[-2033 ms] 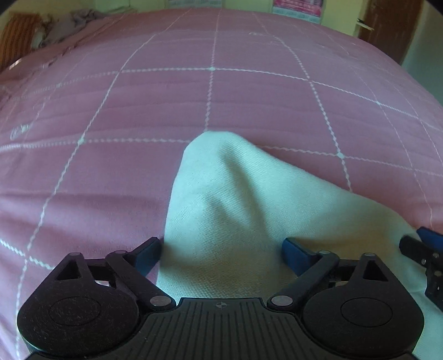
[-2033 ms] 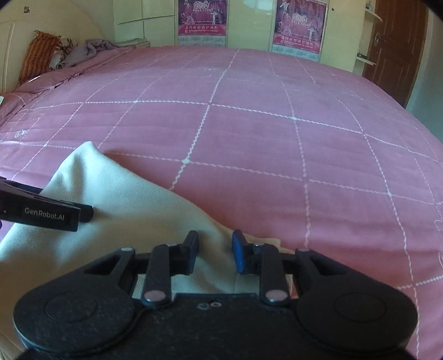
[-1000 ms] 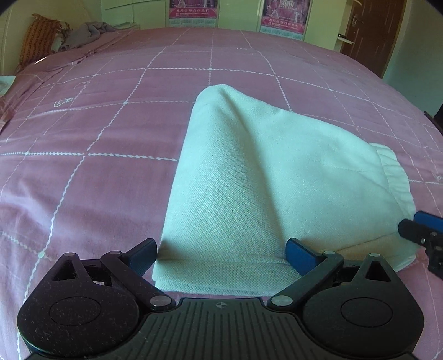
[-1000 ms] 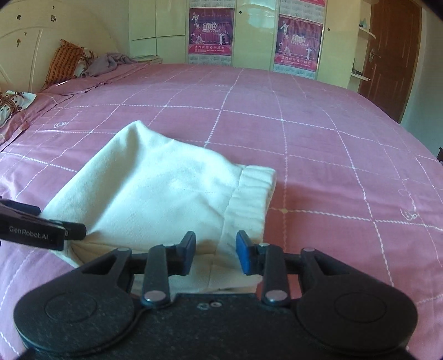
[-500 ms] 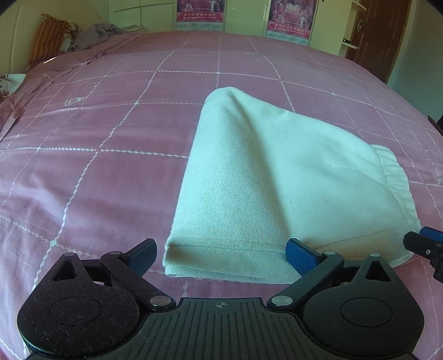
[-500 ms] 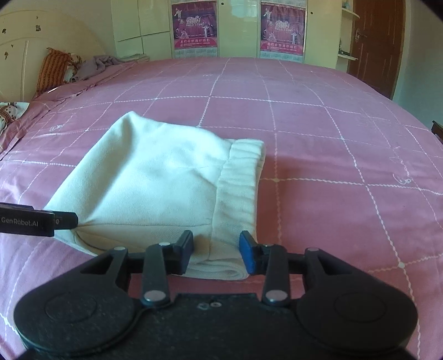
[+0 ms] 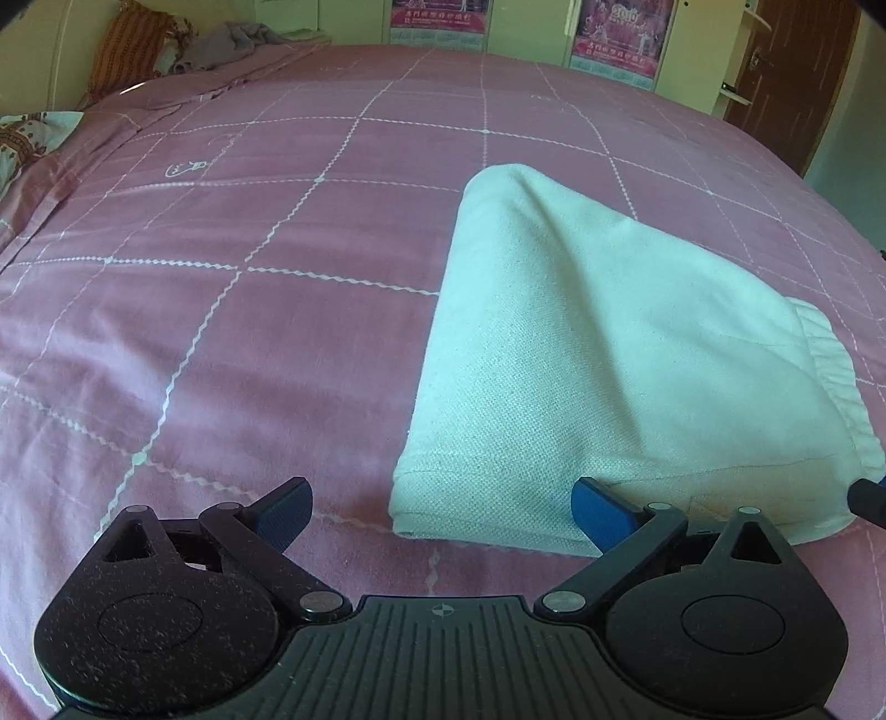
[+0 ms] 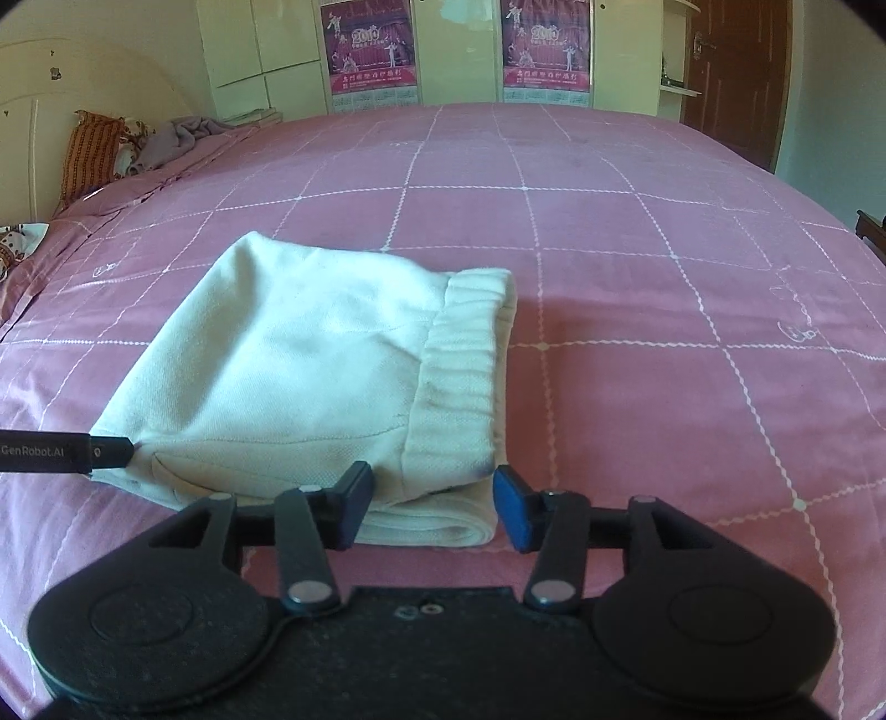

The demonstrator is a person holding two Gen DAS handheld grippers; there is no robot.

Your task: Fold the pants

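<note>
The folded white pants [image 7: 598,354] lie flat on the pink bed, with the ribbed waistband [image 8: 470,365] on the right side. My left gripper [image 7: 440,512] is open and empty, just in front of the pants' near left corner. My right gripper [image 8: 432,504] is open and empty, just in front of the waistband's near end. The left gripper's finger [image 8: 66,451] shows at the left edge of the right wrist view, beside the pants' left corner.
The pink quilted bedspread [image 8: 637,277] with white grid lines spreads all around. Pillows and a grey blanket [image 8: 166,138] lie at the far left by the headboard. A wardrobe with posters [image 8: 371,50] and a brown door [image 8: 736,77] stand behind.
Both grippers have let go of the pants and drawn back and up. The pants now lie folded flat on the bed. The right gripper's jaws have opened wider.
</note>
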